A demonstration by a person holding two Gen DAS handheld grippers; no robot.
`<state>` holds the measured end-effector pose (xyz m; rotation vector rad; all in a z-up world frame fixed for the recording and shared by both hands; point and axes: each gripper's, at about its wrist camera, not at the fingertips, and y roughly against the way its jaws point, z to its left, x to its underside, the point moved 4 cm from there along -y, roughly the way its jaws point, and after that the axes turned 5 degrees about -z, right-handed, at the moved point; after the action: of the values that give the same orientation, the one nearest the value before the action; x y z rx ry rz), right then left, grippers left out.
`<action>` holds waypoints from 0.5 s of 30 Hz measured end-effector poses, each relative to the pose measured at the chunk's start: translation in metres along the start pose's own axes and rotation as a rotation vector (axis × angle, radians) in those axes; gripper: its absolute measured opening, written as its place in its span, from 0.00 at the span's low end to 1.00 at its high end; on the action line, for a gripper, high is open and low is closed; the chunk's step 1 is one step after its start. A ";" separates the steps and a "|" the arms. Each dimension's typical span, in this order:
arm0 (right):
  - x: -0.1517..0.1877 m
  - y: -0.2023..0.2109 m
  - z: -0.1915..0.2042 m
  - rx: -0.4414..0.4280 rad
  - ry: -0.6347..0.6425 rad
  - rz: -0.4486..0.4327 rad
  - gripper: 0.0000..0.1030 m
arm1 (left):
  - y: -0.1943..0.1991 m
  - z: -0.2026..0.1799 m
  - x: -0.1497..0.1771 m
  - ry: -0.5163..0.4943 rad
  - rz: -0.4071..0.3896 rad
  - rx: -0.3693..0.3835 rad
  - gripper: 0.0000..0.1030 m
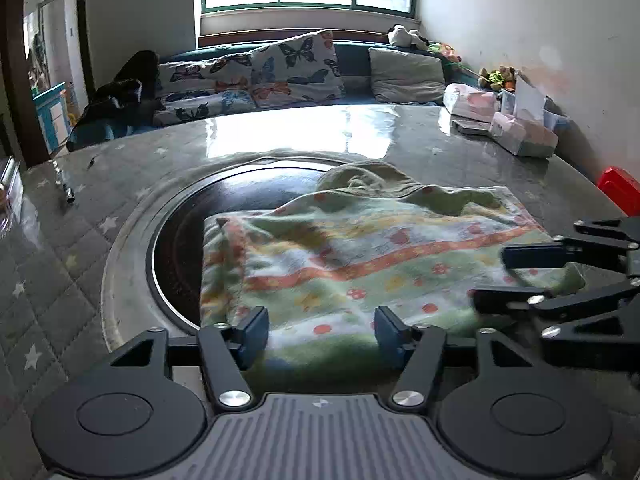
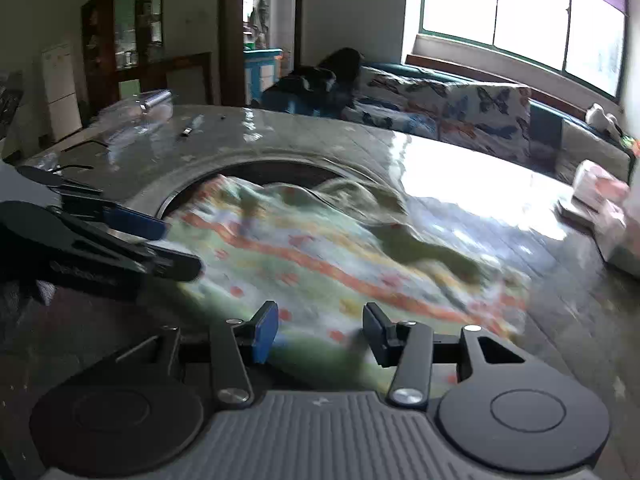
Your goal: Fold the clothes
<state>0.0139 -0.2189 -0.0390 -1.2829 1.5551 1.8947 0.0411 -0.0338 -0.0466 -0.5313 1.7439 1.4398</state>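
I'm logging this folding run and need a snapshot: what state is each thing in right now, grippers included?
Patterned cloth: lying rumpled on the table, partly over the dark round inset, far edge bunched up.
Left gripper: jaws open, cloth between them, not clamped.
Right gripper: jaws open over the cloth's near edge.
Round inset: partly covered by the cloth.
Table: glossy, reflecting the window.
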 end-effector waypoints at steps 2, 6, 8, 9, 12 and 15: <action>0.008 0.002 -0.011 0.015 -0.023 0.015 0.47 | 0.000 0.003 0.003 0.015 0.001 0.005 0.63; 0.019 0.008 -0.028 0.011 -0.082 0.021 0.52 | 0.002 0.004 0.005 0.023 -0.003 0.006 0.64; 0.021 0.012 -0.033 0.008 -0.097 0.021 0.52 | 0.003 0.005 0.004 0.029 -0.006 0.008 0.64; 0.022 0.013 -0.035 0.007 -0.104 0.021 0.52 | 0.003 0.006 0.005 0.033 -0.006 0.009 0.64; 0.025 0.018 -0.043 0.003 -0.125 0.020 0.52 | 0.005 0.011 0.006 0.051 -0.007 0.008 0.68; 0.024 0.021 -0.048 0.001 -0.136 0.021 0.52 | 0.007 0.018 0.006 0.085 0.002 0.014 0.69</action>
<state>0.0052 -0.2758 -0.0454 -1.1162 1.5061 1.9501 0.0377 -0.0134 -0.0478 -0.5912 1.8201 1.4232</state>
